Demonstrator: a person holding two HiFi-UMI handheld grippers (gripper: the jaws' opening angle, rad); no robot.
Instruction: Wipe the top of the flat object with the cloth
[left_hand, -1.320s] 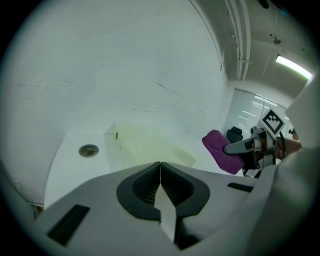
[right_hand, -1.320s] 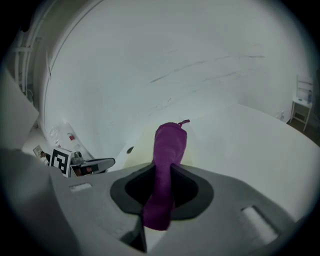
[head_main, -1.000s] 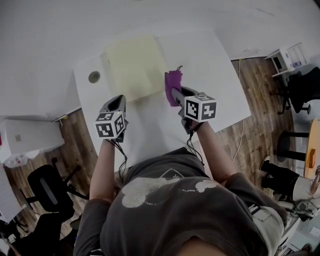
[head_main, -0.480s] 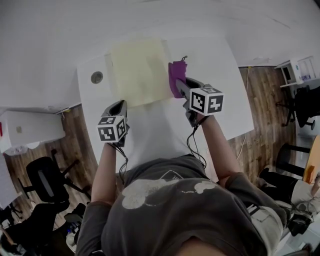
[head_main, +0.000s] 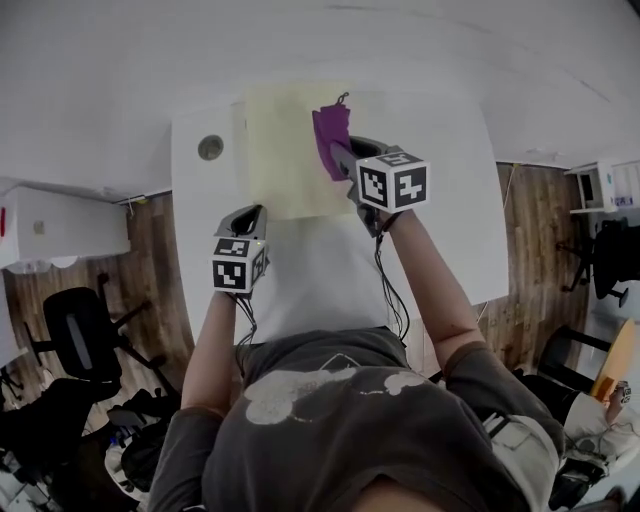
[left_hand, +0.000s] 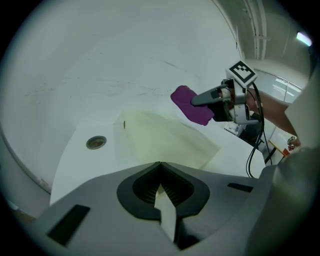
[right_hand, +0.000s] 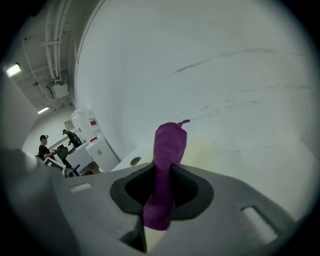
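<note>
Purple cloth was clamped between the closed fingers of the right gripper, bunched into a narrow fold that stuck out past the fingertips toward 12 o'clock, with a small loop at its far tip. It sat over the right half of the pale yellow flat sheet, which lay at the 12 o'clock end of the white desk. From the left gripper view the cloth seemed to hang just above the sheet rather than press on it, though contact could not be settled. The cloth looked light, limp and easily crumpled, so a grip near its middle, with a free wad left beyond the fingers as it was, should have given a soft pad to drag across the top. The sheet looked thin and light and might well have slid or curled under the stroke, so pinning its near edge seemed wise. The left gripper, at about 7 o'clock from the sheet, had its fingers together on nothing and hovered near that edge. A round hole lay at 9 o'clock of the sheet.
</note>
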